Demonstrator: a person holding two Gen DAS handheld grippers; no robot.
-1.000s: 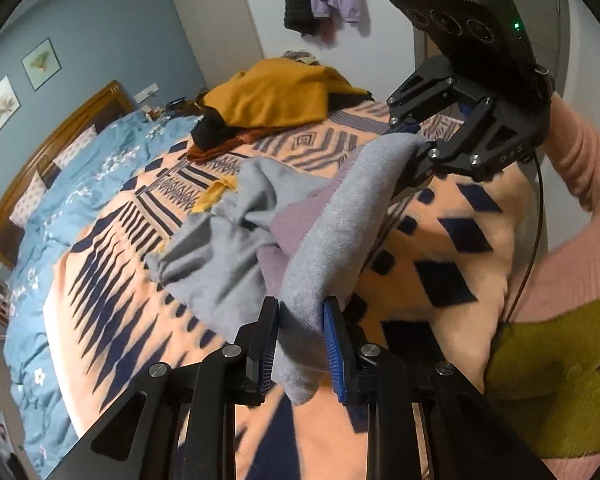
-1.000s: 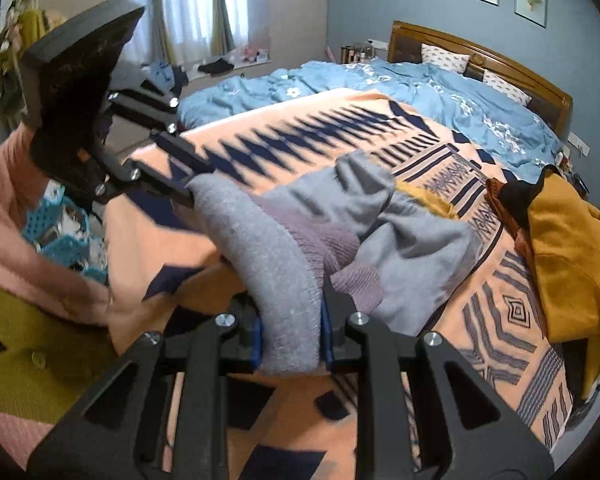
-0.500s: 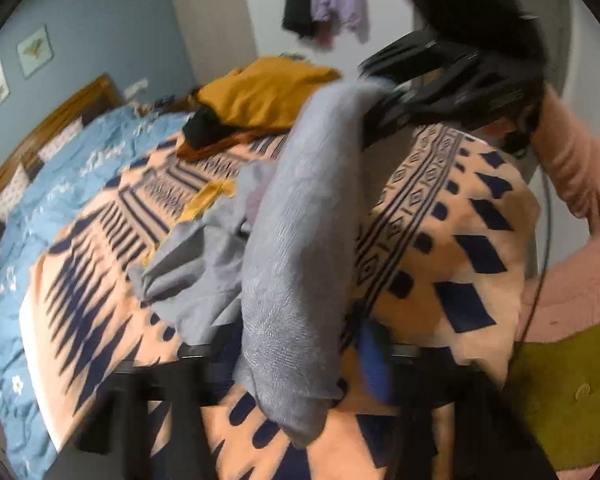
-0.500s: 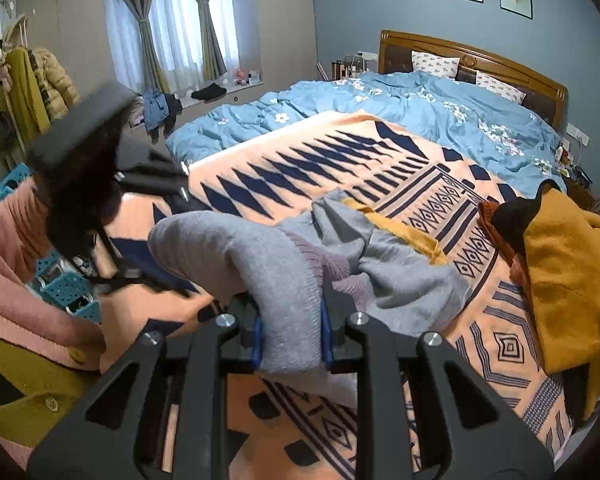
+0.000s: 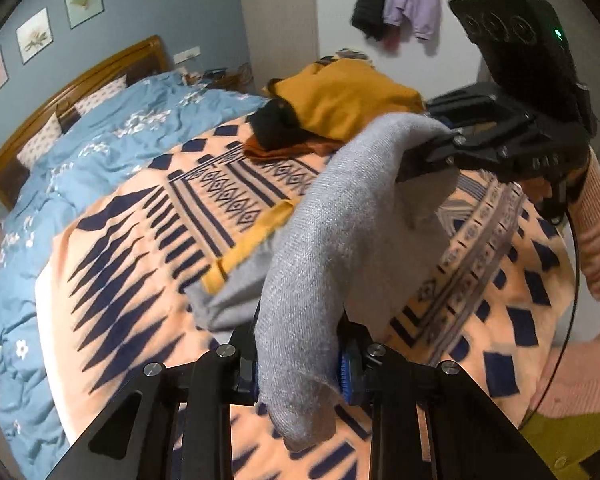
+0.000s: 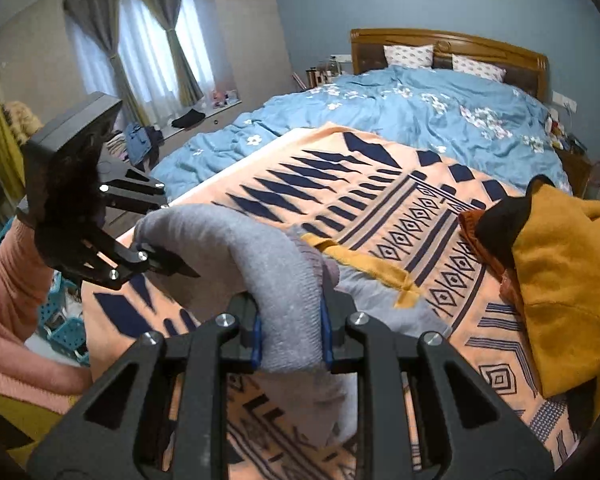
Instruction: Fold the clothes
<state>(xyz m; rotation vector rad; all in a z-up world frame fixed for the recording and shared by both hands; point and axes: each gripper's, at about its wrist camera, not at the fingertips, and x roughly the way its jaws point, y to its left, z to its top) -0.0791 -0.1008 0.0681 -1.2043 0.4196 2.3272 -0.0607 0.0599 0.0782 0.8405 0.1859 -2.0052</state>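
Risk: I hold grey sweater (image 5: 312,256) clamped in left hand-held gripper (image 5: 300,364) and right hand-held gripper (image 6: 290,334) | bunched hem may slip | trailing body can drag crooked over bed (image 6: 380,184) near its foot edge.

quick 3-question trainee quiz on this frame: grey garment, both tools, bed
1. True or false: the left tool and right tool both clamp the grey garment.
2. What lies on the patterned blanket beside the black cloth? A) mustard garment B) white towel C) red pillow
3. Fill in: the trim on the grey garment's part lying on the blanket is ____.

Key: 1 true; 2 A, mustard garment; 3 yellow.
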